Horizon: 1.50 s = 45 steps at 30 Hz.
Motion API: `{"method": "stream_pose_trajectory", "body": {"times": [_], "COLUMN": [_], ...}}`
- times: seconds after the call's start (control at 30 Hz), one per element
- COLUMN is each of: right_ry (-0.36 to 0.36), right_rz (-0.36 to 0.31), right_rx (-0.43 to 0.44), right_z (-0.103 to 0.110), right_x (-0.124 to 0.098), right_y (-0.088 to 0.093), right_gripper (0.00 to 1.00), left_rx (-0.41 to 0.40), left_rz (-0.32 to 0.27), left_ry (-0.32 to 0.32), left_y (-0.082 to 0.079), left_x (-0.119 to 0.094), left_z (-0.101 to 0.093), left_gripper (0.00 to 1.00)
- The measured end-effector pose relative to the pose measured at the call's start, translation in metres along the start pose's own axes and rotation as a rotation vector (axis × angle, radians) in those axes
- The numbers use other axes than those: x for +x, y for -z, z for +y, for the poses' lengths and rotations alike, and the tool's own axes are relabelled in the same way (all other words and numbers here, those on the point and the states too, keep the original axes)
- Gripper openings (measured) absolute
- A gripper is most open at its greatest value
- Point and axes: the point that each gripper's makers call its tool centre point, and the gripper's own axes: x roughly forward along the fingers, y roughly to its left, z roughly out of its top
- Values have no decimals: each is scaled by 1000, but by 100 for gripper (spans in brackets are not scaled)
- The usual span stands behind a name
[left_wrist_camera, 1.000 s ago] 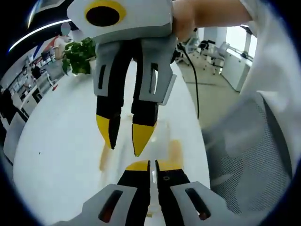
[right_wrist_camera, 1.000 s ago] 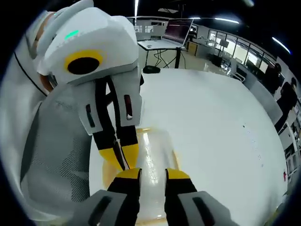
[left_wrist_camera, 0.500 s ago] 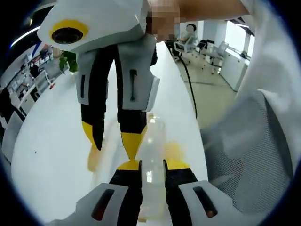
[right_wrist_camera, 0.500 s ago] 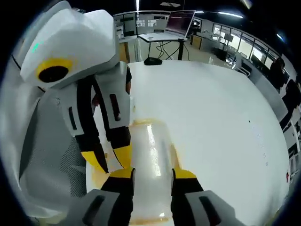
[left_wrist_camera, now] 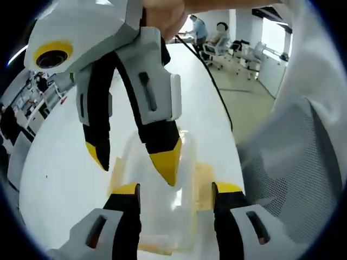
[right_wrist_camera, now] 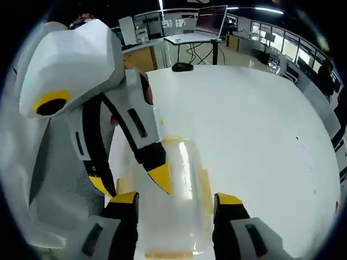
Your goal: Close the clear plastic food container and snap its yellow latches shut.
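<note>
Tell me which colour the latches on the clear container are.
Yellow. One latch on the clear container shows best in the right gripper view.

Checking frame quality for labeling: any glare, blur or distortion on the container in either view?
Left gripper view: the clear container is soft and low-contrast, with a small glare spot on its lid; fisheye bends the table edge. Right gripper view: a long glare streak runs down the container, the right gripper sits near the frame edge, and bright ceiling lights streak the top.
</note>
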Motion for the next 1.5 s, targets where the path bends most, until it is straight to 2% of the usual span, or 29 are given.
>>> {"method": "stream_pose_trajectory", "body": {"times": [0.07, 0.17, 0.33, 0.53, 0.6, 0.73, 0.8, 0.93, 1.1, 1.17, 1.33, 1.5], "right_ry": [0, -1, -15, -67, -90, -104, -108, -124, -153, -158, -168, -205], "right_rz": [5, 12, 50, 48, 56, 76, 85, 104, 134, 159, 207, 226], "right_rx": [-7, 1, -32, -3, 23, 0, -43, -47, -41, -43, -67, -42], "right_z": [-2, -7, -5, -6, -6, -4, -3, -2, -3, -2, -1, -2], "right_x": [1, 3, 6, 9, 10, 11, 11, 12, 14, 15, 17, 19], "right_y": [1, 1, 9, 7, 8, 7, 6, 6, 6, 6, 8, 10], "right_gripper": [54, 53, 51, 51, 51, 51, 51, 51, 50, 50, 49, 48], "left_rx": [17, 122, 99, 114, 92, 86, 84, 85, 114, 98, 86, 85], "left_rz": [-9, 28, 23, 28, 25, 24, 24, 30, 57, 63, 63, 69], "left_ry": [-23, -81, -78, -53, -44, -32, -30, -28, -59, -65, -57, -60], "left_y": [-1, 3, 3, 1, -1, -1, -1, -1, 1, 1, 2, 2], "left_x": [1, 2, 3, 4, 4, 4, 4, 4, 6, 6, 6, 7], "left_z": [1, 9, 8, 5, 7, 6, 6, 6, 6, 6, 7, 7], "left_gripper": [57, 50, 50, 46, 46, 46, 45, 45, 45, 44, 44, 44]}}
